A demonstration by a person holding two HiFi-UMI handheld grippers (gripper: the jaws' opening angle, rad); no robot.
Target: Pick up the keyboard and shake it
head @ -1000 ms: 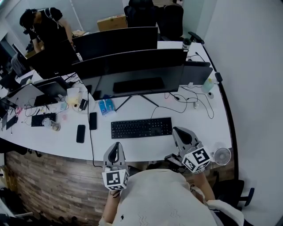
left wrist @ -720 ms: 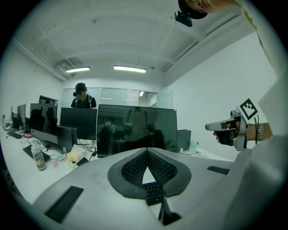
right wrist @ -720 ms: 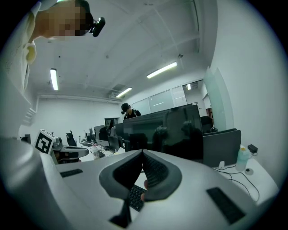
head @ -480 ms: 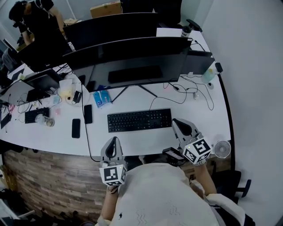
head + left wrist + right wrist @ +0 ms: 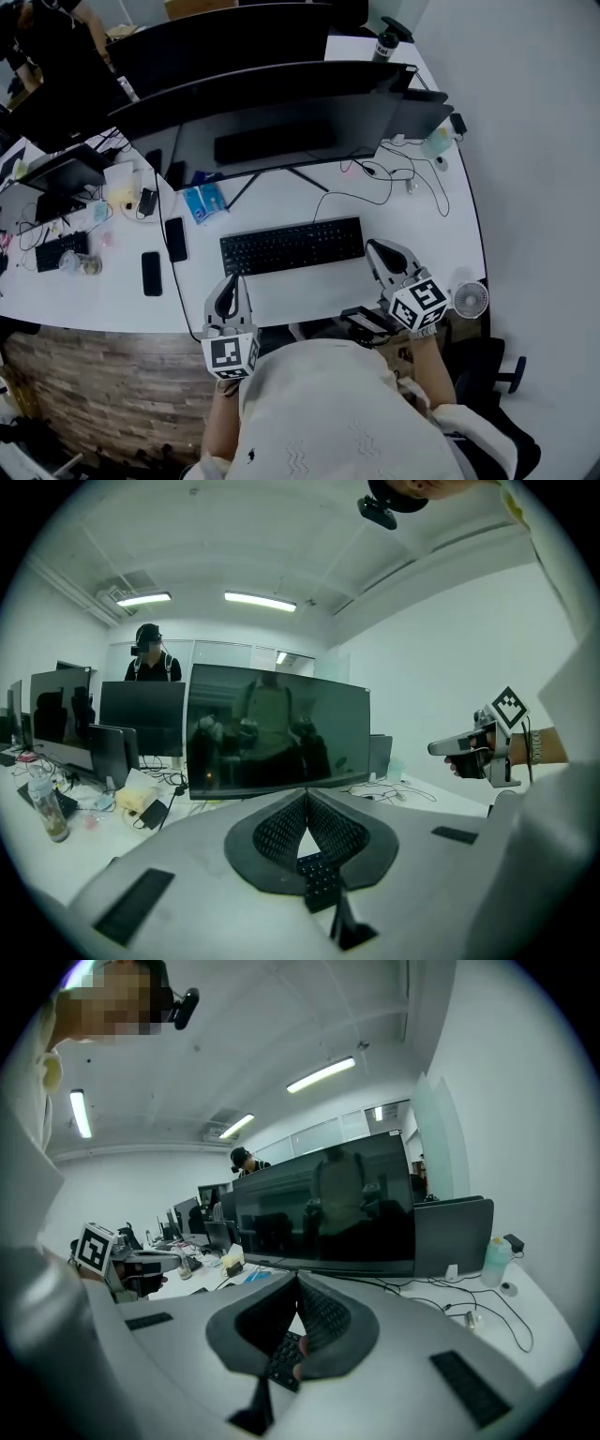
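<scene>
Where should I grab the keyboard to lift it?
I'd take the keyboard by its two short ends, left gripper and right gripper each coming in from its own side: it lies flat, long and thin, with an end near each gripper.

Left gripper (image 5: 229, 281): pushed forward over the desk (image 5: 309, 298) edge since a second ago. Tips then sat short of the keyboard (image 5: 292, 246); now they are level with its near-left corner, just beside it.

Right gripper (image 5: 373, 246): come forward and slightly down with the arm, tips close beside the keyboard's right end.

Head view has swung along with both. Person at the rear (image 5: 37, 33), ahead-left of the left gripper, has slid almost out at the top-left corner.
</scene>
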